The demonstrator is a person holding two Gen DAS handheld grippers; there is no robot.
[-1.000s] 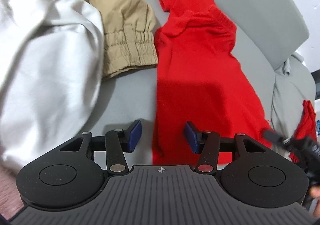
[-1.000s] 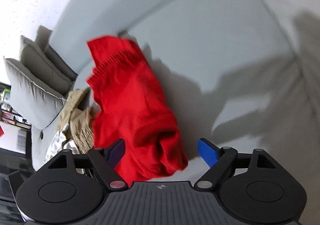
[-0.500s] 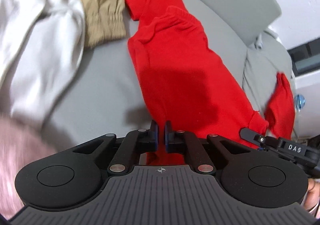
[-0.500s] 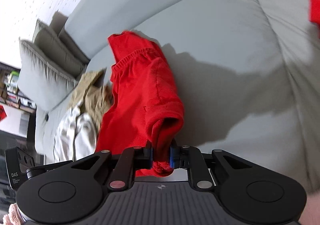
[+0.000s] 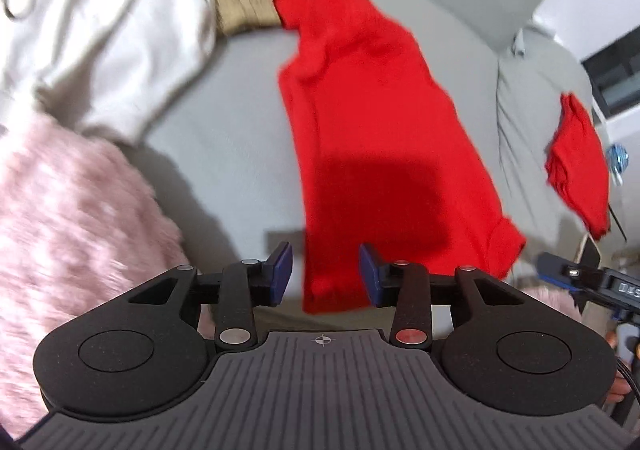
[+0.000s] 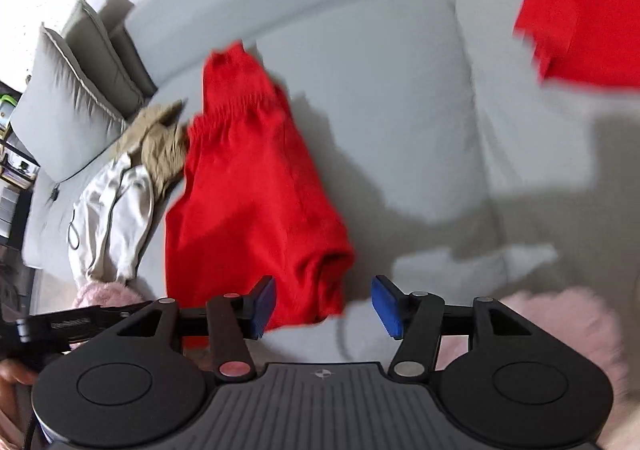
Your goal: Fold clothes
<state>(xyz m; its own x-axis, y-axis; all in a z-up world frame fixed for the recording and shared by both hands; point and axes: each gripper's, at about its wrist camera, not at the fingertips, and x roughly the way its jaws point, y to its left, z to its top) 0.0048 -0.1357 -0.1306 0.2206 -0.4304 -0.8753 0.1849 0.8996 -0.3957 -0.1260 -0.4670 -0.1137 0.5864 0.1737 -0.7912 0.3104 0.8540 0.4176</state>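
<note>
A long red garment (image 5: 372, 121) lies stretched out flat on the grey sofa seat (image 5: 232, 137), its near hem at the seat's front edge. My left gripper (image 5: 325, 276) hovers above that hem's left corner with its jaws opening. The cloth shows between the pads but they do not press it. In the right wrist view the same red garment (image 6: 252, 193) ends in a folded corner under my right gripper (image 6: 325, 306). Its jaws are opening too, with the blue pads apart from the cloth. A second red piece (image 6: 580, 9) lies folded on the cushion to the right.
A white hoodie (image 5: 108, 33) and tan trousers (image 5: 240, 5) are heaped at the left of the seat. A pink fluffy fabric (image 5: 72, 217) sits at the near left. Grey pillows (image 6: 68, 101) lean at the sofa's far end. Bare seat (image 6: 380, 109) lies right of the garment.
Both grippers shut on the red garment's near hem half a second ago, drew it toward the front edge, and have now let go. Both have risen.
</note>
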